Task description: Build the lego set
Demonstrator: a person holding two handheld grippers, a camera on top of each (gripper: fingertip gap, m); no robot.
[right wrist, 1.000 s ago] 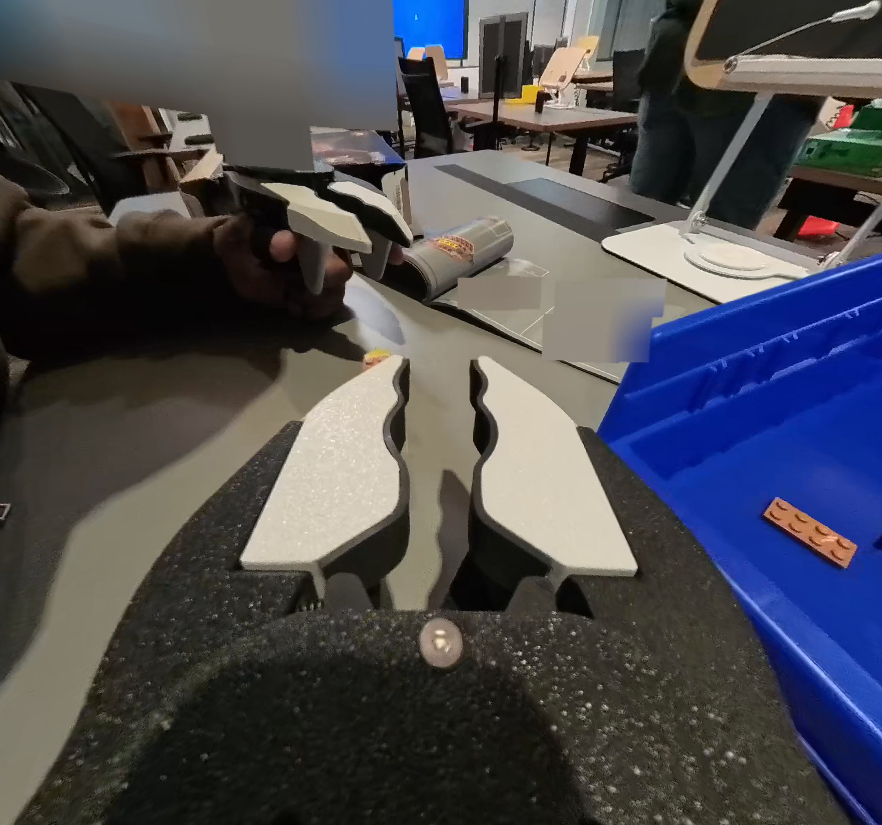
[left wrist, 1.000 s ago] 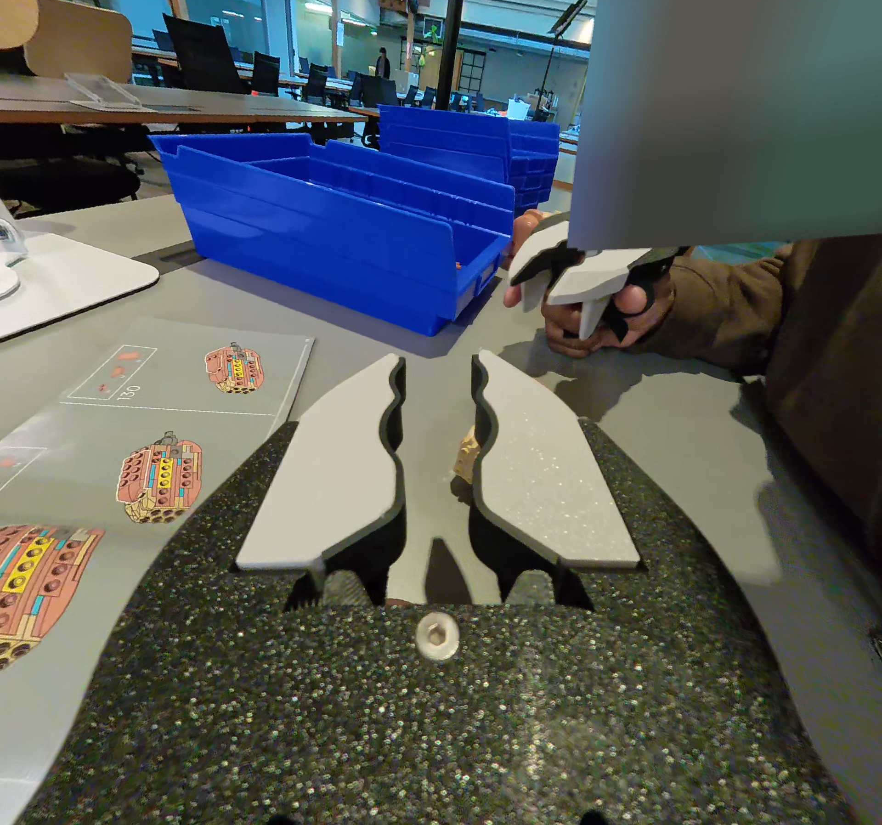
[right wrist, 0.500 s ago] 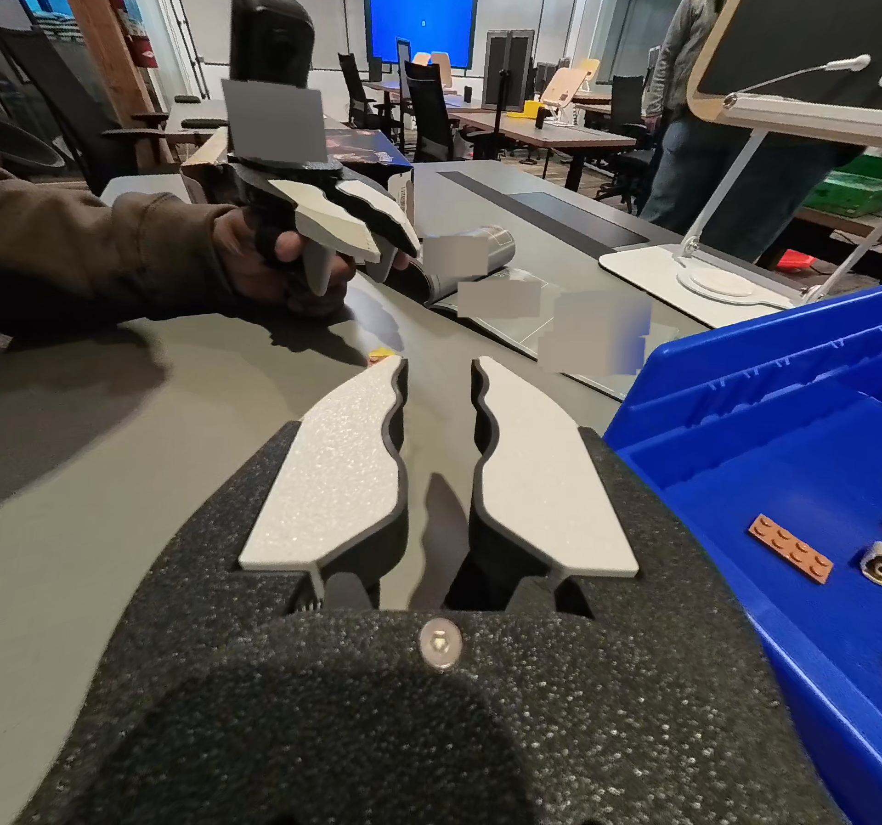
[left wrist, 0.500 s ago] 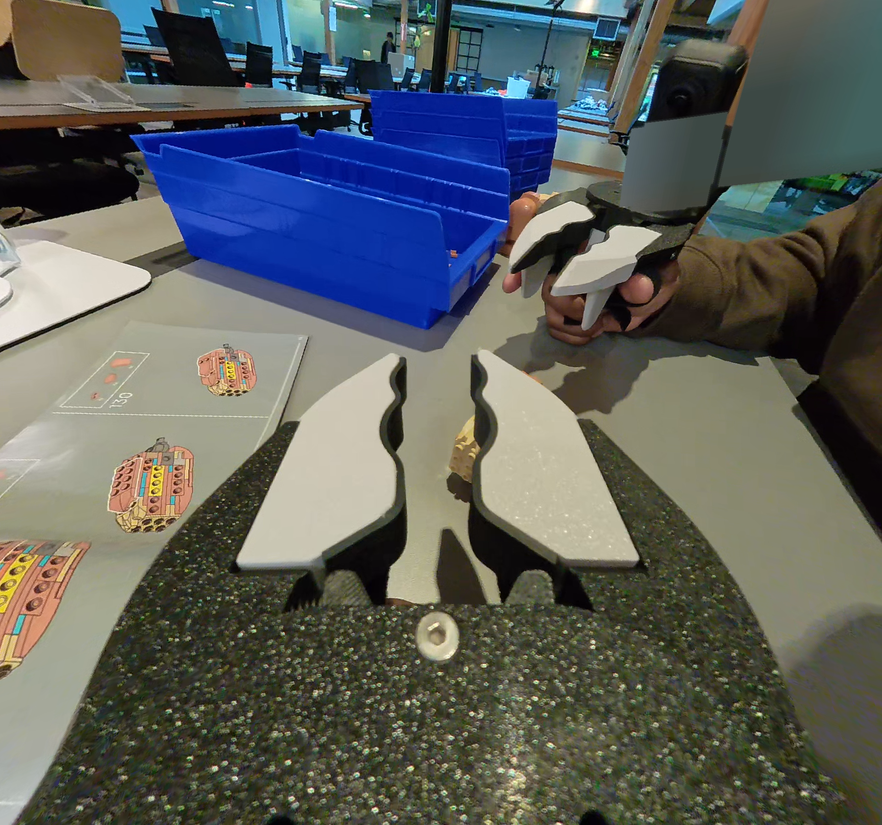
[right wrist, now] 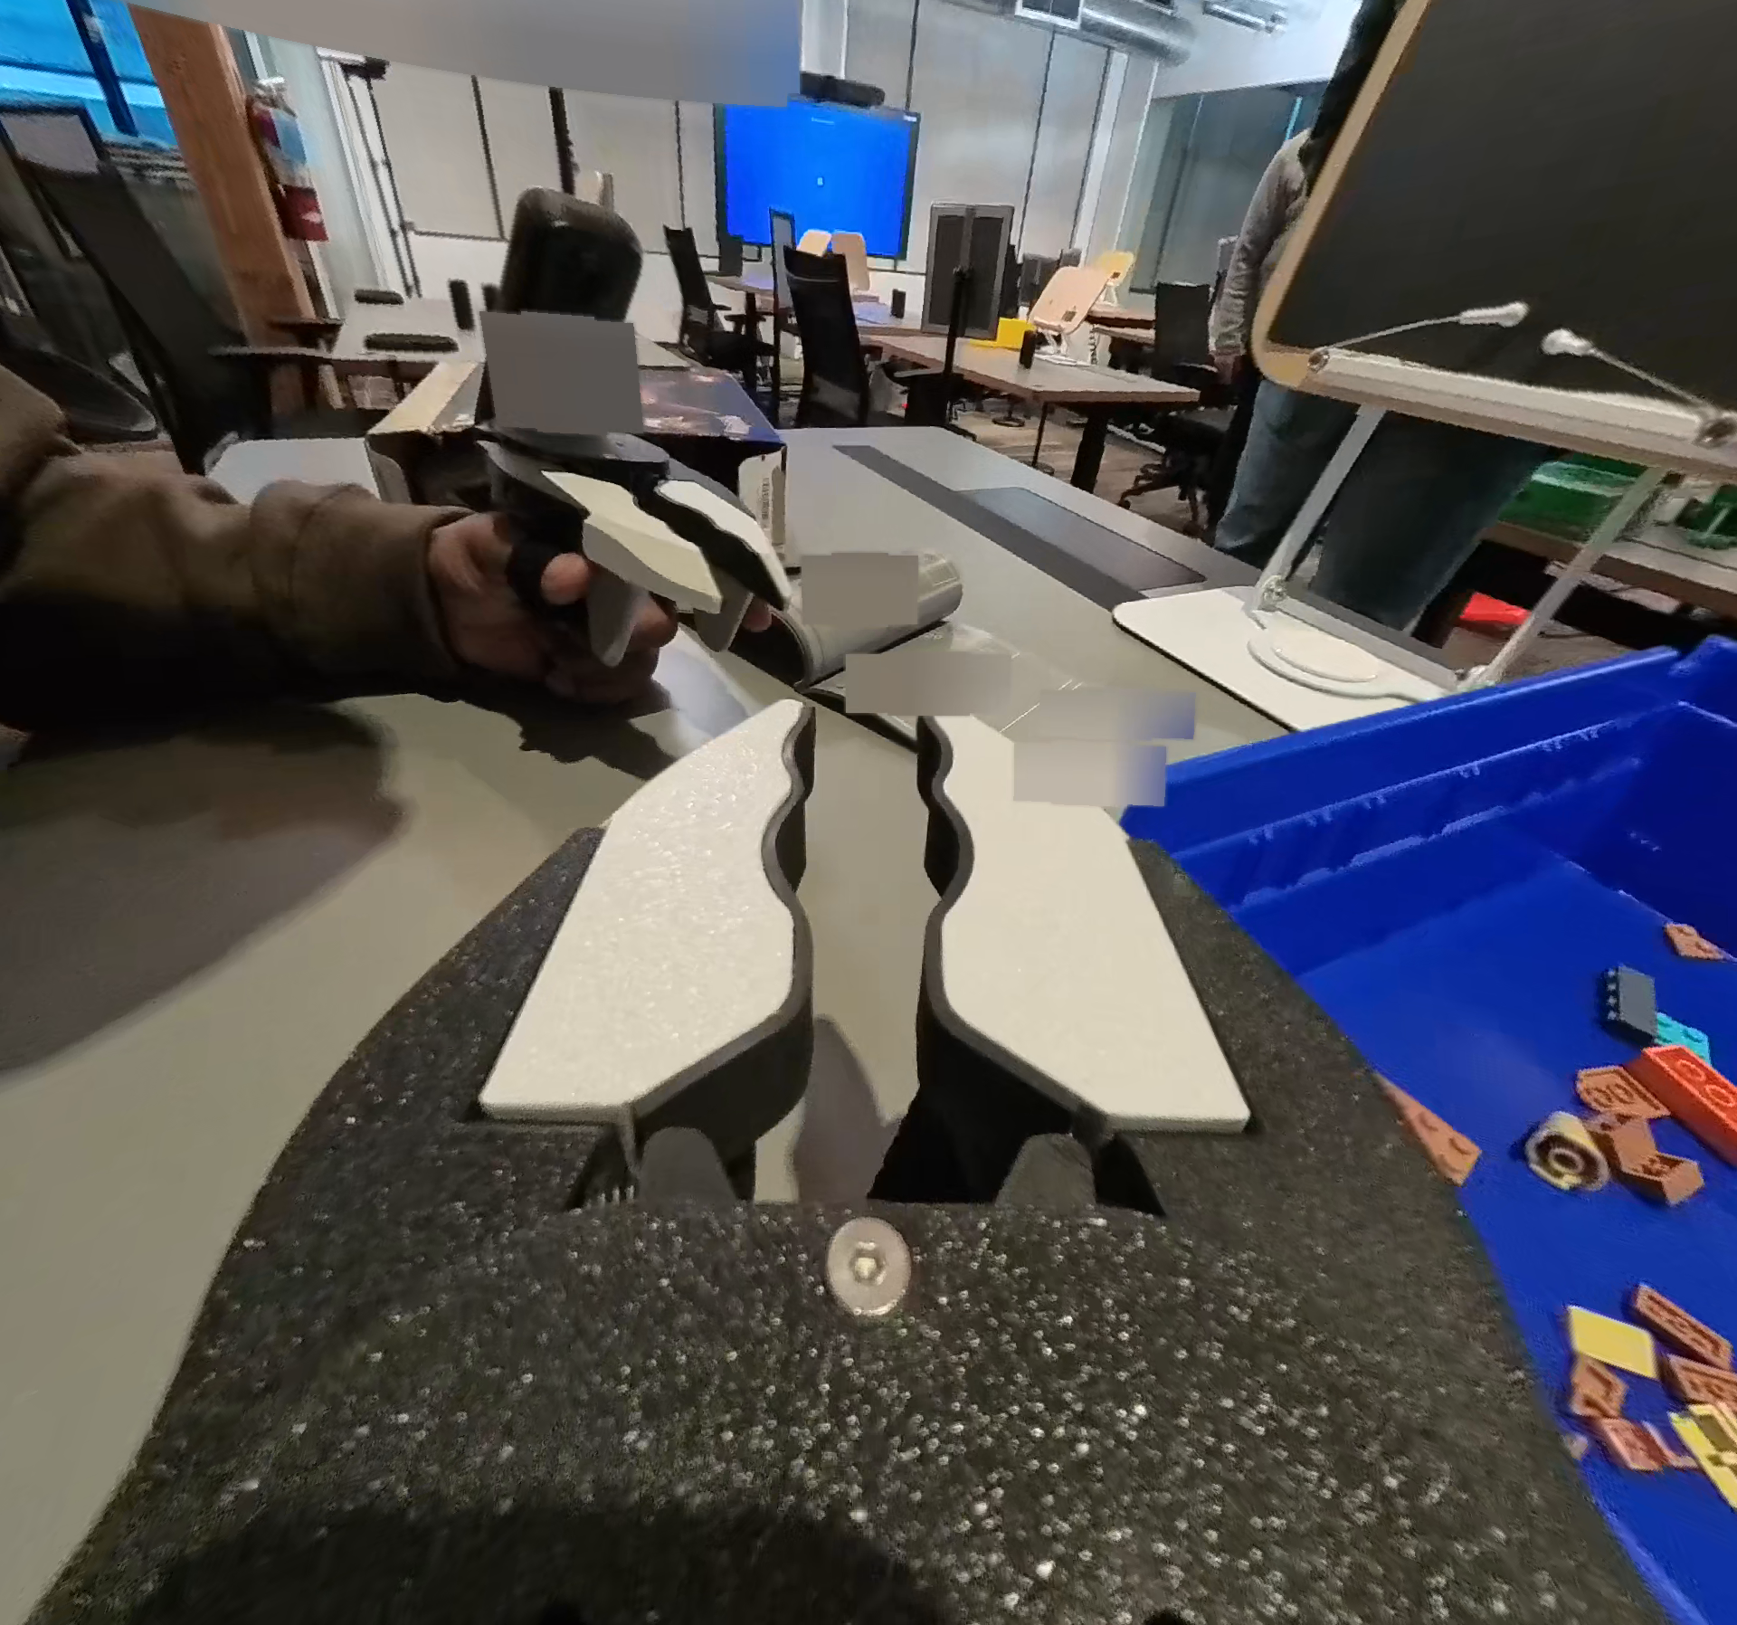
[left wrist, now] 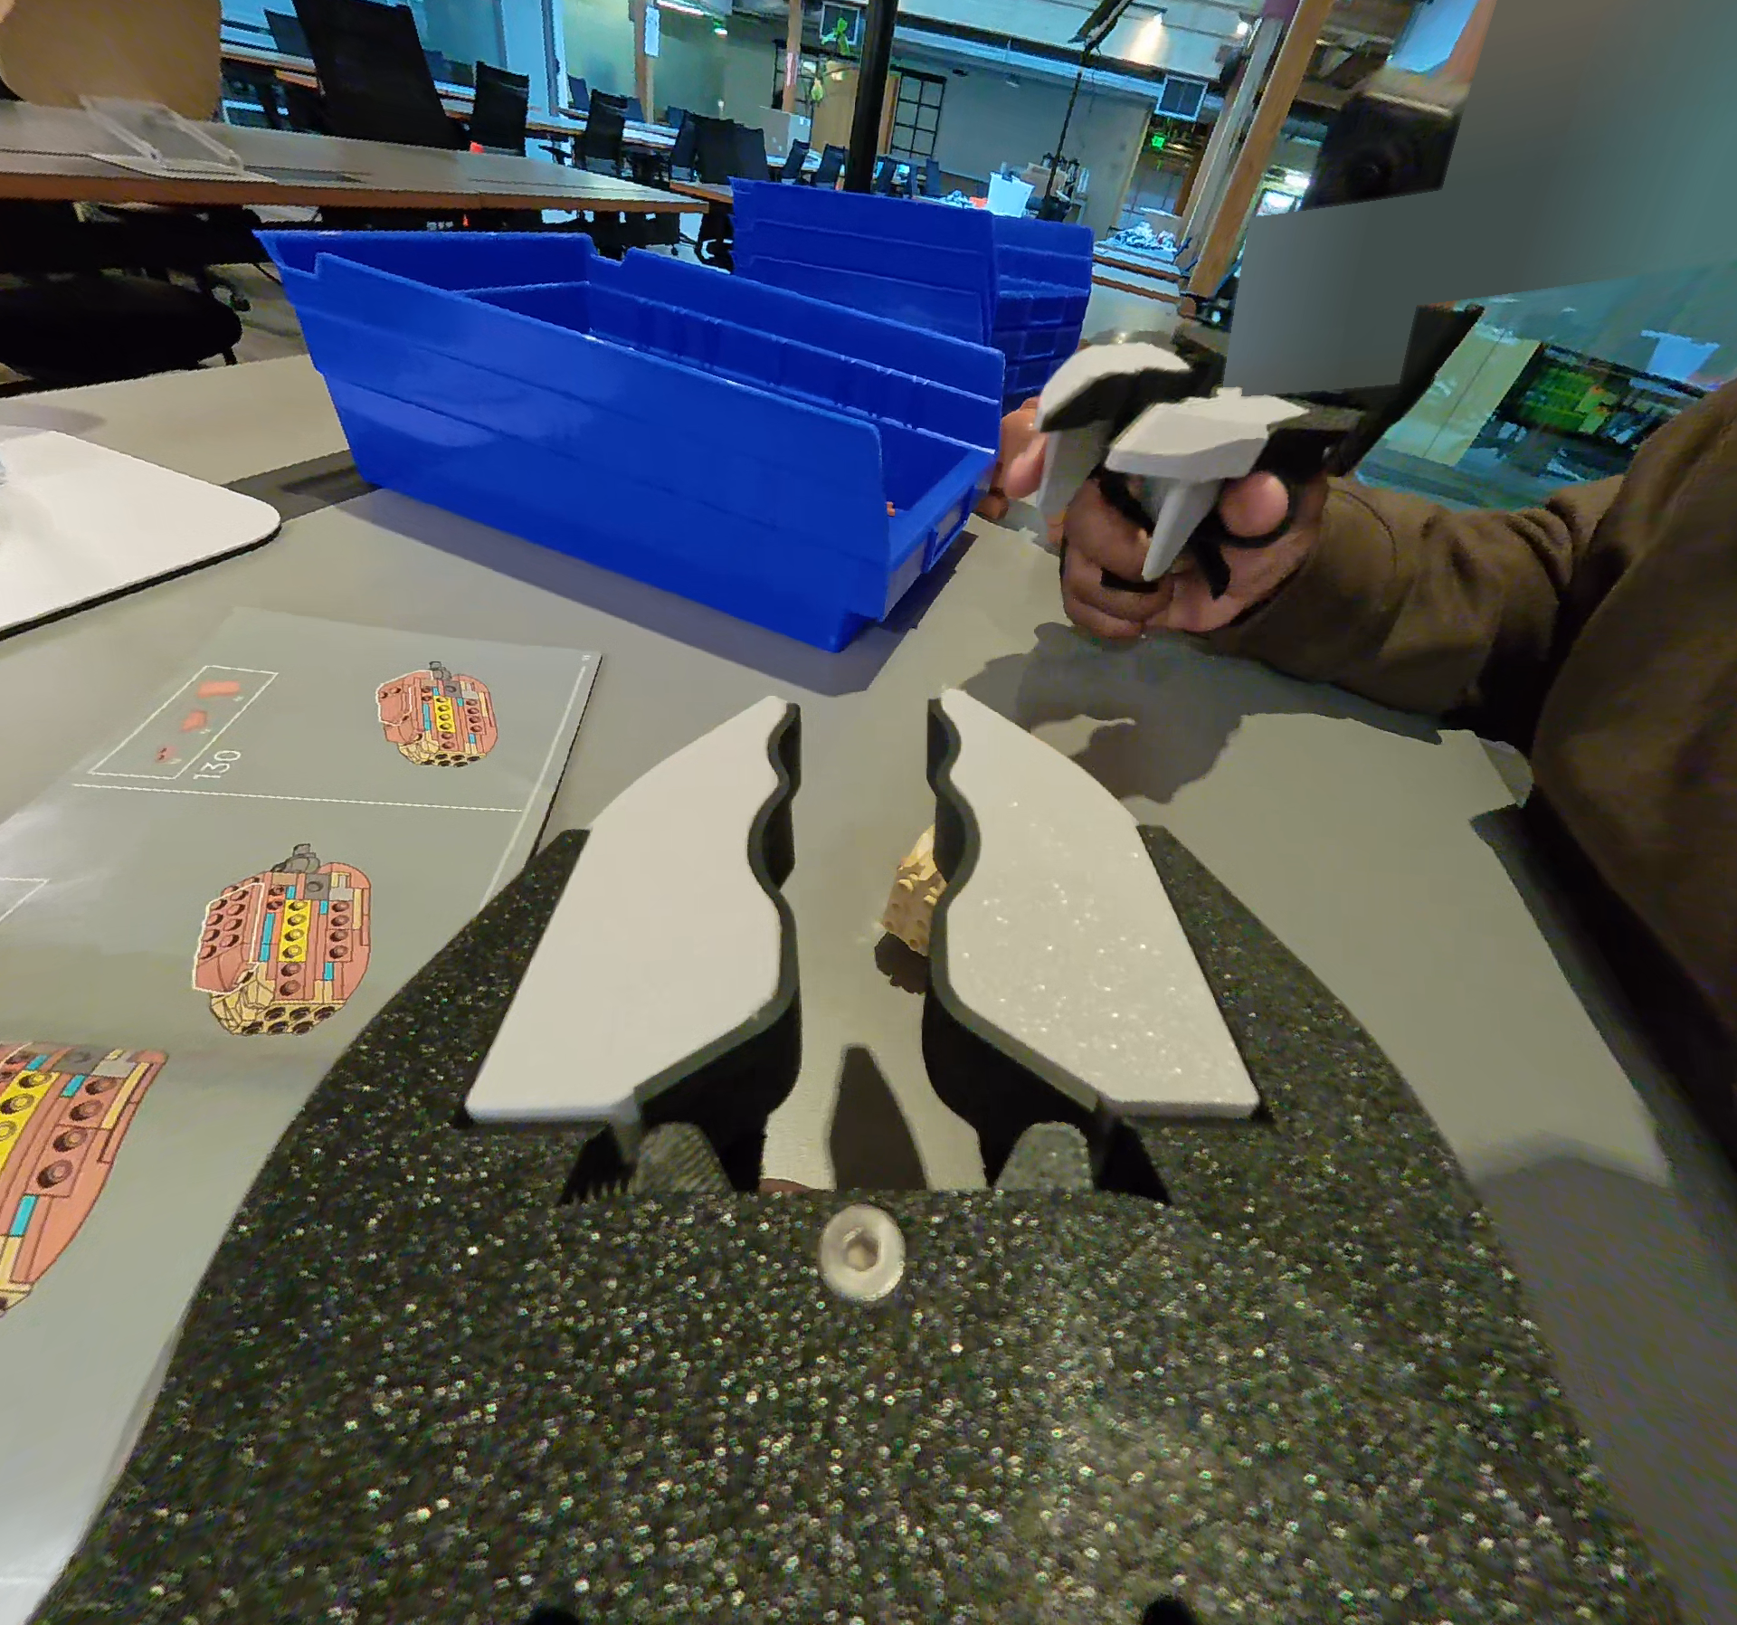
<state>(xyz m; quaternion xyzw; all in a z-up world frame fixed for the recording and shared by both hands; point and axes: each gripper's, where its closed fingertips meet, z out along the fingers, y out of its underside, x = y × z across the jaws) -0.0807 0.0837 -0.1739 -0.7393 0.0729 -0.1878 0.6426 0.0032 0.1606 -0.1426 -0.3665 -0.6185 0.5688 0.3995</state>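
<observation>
Grey tabletop (left wrist: 1316,875) underneath everything, with the blue bin (left wrist: 658,452) standing beyond the open instruction booklet (left wrist: 310,828). Best done by choosing the next brick against the booklet's drawing first, then approaching with the right gripper (right wrist: 863,734), fingers apart and empty, just beside the bin's near wall (right wrist: 1410,828). Worth coming down square on one piece among the loose bricks (right wrist: 1635,1119), since that cluster lies crowded and a slanted pinch could drag neighbours.

Left gripper (left wrist: 863,706) likewise parted, holding nothing, low over a small tan lego assembly (left wrist: 916,894) on the table, close against the inner edge of one finger. Visible only from the left wrist: that assembly and the booklet's drawings. Visible only from the right wrist: the bin's contents, plus a white stand base (right wrist: 1222,640) beyond.
</observation>
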